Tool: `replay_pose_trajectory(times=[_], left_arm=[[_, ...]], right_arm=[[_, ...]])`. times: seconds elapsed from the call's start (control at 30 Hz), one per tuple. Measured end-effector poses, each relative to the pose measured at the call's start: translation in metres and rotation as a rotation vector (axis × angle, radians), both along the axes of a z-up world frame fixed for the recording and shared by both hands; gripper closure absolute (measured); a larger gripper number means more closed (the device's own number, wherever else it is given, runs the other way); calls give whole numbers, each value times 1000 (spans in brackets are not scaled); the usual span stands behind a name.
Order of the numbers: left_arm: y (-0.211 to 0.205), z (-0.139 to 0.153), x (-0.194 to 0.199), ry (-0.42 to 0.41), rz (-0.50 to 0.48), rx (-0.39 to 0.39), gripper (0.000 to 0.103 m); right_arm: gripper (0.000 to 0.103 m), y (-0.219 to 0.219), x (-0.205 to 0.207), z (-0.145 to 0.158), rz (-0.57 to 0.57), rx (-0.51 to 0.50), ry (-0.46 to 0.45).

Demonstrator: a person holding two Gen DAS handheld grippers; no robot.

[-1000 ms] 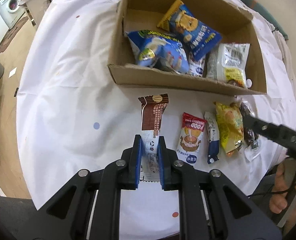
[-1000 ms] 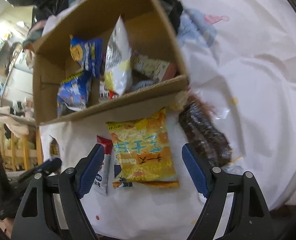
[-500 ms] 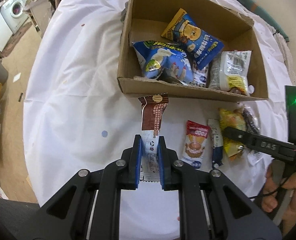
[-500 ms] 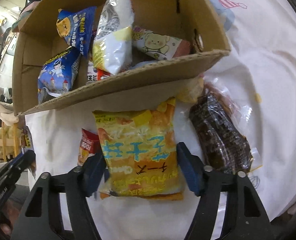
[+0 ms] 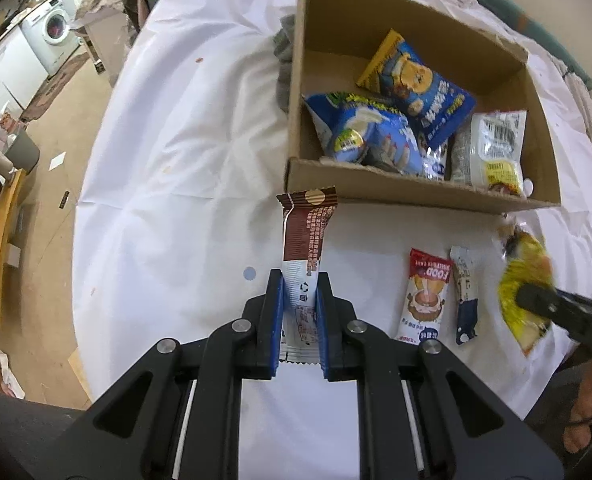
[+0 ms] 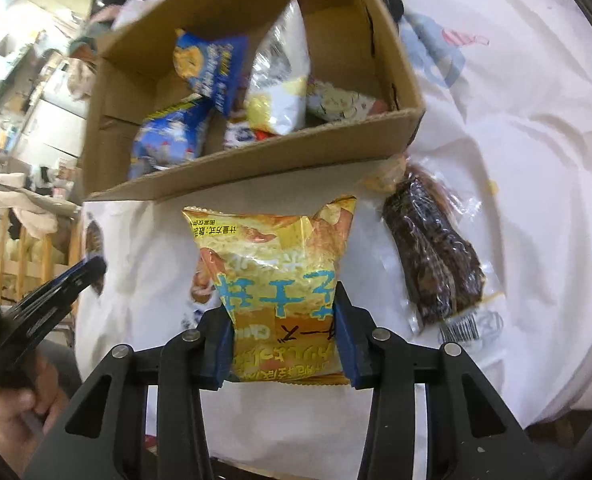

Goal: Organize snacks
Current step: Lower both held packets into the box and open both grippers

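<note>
squarely between jaws: yellow snack bag (image 6: 282, 292)

Brown bar (image 5: 307, 232): long brown-and-white wrapper, clamped at its near end, pointing toward the box.
Yellow bag (image 6: 280, 288): puffed, blue lettering, pinched at its near end.
Cardboard box (image 5: 396, 190): open-topped, far side; blue and white packets are held inside.
Red sachet (image 5: 424, 296): laid flat.
Dark packet (image 6: 432, 264): clear wrap, possibly cake.

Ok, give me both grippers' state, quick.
Left gripper: closed on the brown-and-white snack bar.
Right gripper: closed on the yellow snack bag.
</note>
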State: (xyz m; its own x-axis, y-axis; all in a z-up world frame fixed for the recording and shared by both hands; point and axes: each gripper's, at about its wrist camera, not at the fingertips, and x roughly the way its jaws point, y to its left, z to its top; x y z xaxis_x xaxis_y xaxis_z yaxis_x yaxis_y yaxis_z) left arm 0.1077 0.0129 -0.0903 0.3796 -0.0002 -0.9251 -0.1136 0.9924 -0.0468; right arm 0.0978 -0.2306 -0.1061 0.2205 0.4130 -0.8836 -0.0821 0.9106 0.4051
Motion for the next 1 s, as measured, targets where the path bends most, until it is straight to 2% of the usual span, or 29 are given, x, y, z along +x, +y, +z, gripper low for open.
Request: replay_pose_trajectory(times=[0.2,0.27,0.33,0.47,0.57,0.7,0.77,0.87,1.0], left_arm=[[4,11,-9,-49,45,1,91],[6,19,-14,-83,68,-51,91],[5,33,-18,-136,74,-68,91],[-5,64,-23,-247,48,-21,91],[-8,82,-21,-292,36,9,91],[-6,99,-11,-317,19,11,91],[-5,105,-4,-327,13,10,91],[-3,111,7,-335,9,12,91],[1,113,26,-337,12,5,91]], right_arm=[[59,-19,-23,18,4,76,-52],[59,-21,-28,27,1,108,-77],[59,-23,-31,38,1,159,-106],[59,-16,-36,57,10,248,-187],[59,-11,-33,68,0,300,-236],[59,-19,-25,84,-59,366,-305],[59,-26,-20,91,-102,370,-340],[59,-30,-15,101,-157,301,-386],[59,-33,3,102,-175,312,-377]])
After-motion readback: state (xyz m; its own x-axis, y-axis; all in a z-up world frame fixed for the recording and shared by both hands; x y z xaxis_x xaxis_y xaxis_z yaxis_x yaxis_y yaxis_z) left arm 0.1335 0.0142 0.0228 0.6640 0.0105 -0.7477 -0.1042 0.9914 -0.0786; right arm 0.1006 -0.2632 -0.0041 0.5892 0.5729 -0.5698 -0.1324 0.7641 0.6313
